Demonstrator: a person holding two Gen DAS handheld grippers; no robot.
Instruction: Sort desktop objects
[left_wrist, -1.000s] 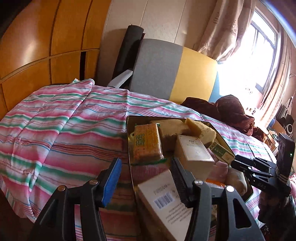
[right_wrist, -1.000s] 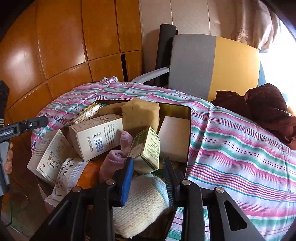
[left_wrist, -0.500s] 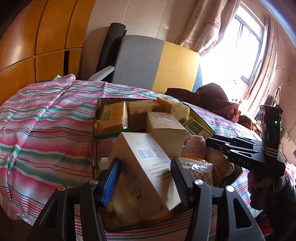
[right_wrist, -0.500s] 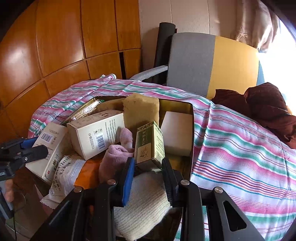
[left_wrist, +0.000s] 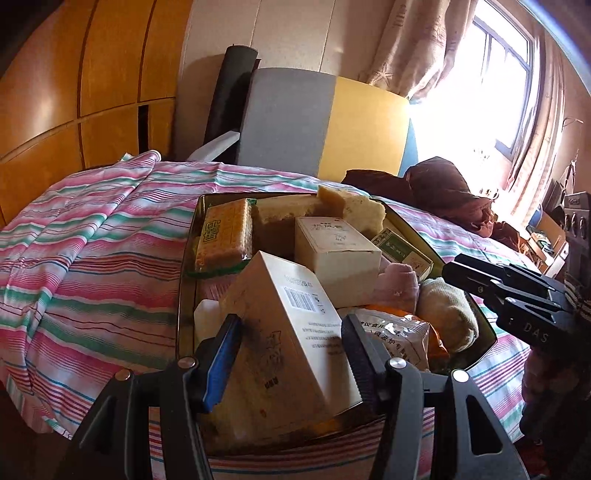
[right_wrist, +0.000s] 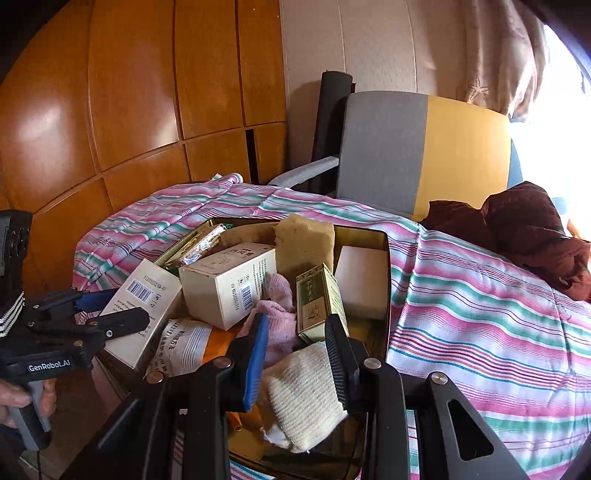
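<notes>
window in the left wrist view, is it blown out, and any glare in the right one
Left wrist view: the window is blown out to white, washing the curtain edge. Right wrist view: overexposed at the right edge, and a soft glare patch sits on the wood panels. Both bend straight lines.

Both wrist views face the tray (left_wrist: 484, 325) closely; apparently from opposite ends.

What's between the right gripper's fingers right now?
In the right wrist view, the cream knit sock lies between the open right gripper fingers, in the tin tray.
</notes>
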